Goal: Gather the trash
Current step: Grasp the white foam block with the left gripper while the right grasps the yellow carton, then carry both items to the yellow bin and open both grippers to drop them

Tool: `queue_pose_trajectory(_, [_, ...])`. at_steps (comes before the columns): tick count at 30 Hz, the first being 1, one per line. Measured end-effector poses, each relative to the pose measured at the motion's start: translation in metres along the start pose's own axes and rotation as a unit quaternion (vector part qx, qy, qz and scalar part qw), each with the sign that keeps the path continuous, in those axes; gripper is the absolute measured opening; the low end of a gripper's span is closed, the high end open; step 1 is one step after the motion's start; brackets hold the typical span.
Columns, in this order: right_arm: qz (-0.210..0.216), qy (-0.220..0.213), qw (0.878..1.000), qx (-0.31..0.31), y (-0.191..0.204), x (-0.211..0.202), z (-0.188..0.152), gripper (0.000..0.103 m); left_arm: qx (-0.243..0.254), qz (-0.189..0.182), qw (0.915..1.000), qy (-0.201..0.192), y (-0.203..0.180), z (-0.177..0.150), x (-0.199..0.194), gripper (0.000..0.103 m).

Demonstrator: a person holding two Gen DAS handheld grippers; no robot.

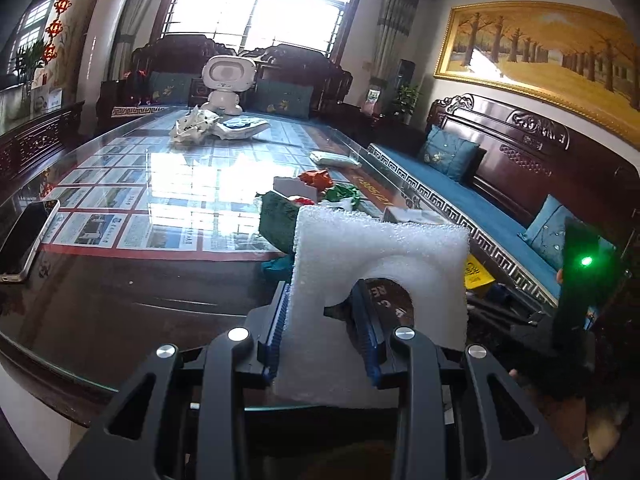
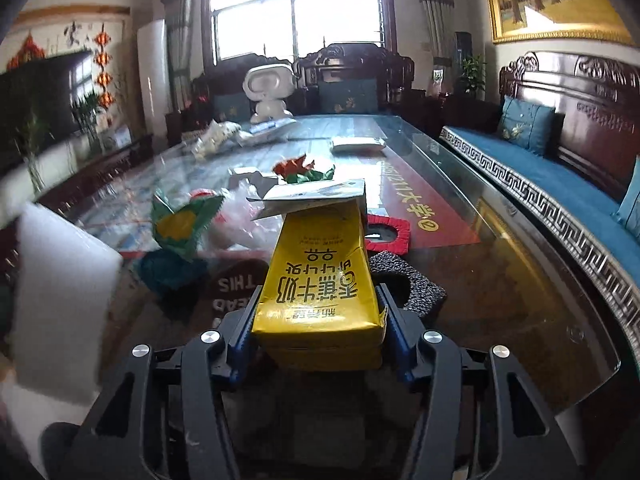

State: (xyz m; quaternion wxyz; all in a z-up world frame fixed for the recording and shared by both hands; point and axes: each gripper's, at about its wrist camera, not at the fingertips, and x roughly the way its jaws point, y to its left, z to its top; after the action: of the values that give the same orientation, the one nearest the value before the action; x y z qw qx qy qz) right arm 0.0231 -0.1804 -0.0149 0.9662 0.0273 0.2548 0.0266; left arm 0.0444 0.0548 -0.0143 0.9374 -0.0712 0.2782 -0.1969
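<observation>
Left claw (image 1: pixel 322 332): jaws partway in, pinching the near edge of a white foam piece (image 1: pixel 380 264). Foam stands on edge, slab rising up and ahead of the claw, curved cutout on the side toward my right pad. Gripped low so the bulk sticks out forward and clear of the worktop (image 1: pixel 120 312). Right claw (image 2: pixel 320 320): jaws about half spread, blue pads against both side faces of a yellow milk carton (image 2: pixel 320 280); reads as a grip, though I can't tell how firm. Carton's long axis runs straight out along the fingers, folded top pointing away from me, flat base nearest the claw, print upside down from here. Taking it across the narrow width is the sensible hold, since the pads land on flat card and it can't swing. Same foam shows far to the left of the right claw, so both hands are loaded. Still on the worktop ahead of the right claw: black foam block (image 2: pixel 408 284) just right of the carton, red-edged scrap (image 2: pixel 386 232) beyond that, green and yellow wrapper (image 2: pixel 184 224) ahead left, clear plastic bag (image 2: pixel 244 220) beside it, red and green paper (image 2: pixel 300 170) further out. No bin visible in either view. My read: pickup done for these two, next is carrying them off; plenty of trash left.
</observation>
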Motion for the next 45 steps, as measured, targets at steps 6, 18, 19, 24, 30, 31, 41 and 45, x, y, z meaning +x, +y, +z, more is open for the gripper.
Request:
queue_pose_trajectory(6, [0.045,0.006,0.999,0.024,-0.019,-0.014,0.009,0.053,-0.002,-0.002,1.0,0.001,-0.007,0.003,-0.003,0.033])
queue_pose_trajectory(18, [0.147,0.042,0.984,0.09,-0.036,-0.034,0.024,0.052,0.015,0.01,0.9998,-0.007,-0.027,0.001,-0.034,0.033])
queue_pose_trajectory(19, [0.146,0.04,0.985,0.083,-0.034,-0.04,0.022,0.053,0.017,0.01,0.9998,-0.007,-0.028,-0.001,-0.035,0.033])
queue_pose_trajectory(24, [0.153,0.025,0.986,0.054,-0.033,-0.081,0.01,0.053,0.031,0.0,0.9994,0.013,-0.036,-0.023,-0.048,0.033])
queue_pose_trajectory(30, [0.163,0.022,0.986,0.008,-0.034,-0.14,-0.018,0.053,0.067,-0.033,0.9931,0.09,-0.053,-0.072,-0.054,0.033])
queue_pose_trajectory(31, [0.165,0.027,0.986,0.004,-0.035,-0.147,-0.025,0.053,0.076,-0.041,0.9899,0.112,-0.057,-0.085,-0.054,0.033])
queue_pose_trajectory(41, [0.168,0.114,0.979,0.004,-0.043,-0.193,-0.114,0.053,0.115,-0.083,0.9529,0.268,-0.081,-0.194,-0.038,0.033])
queue_pose_trajectory(45, [0.167,0.155,0.974,0.014,-0.04,-0.191,-0.145,0.053,0.128,-0.073,0.9343,0.325,-0.082,-0.23,-0.025,0.048])
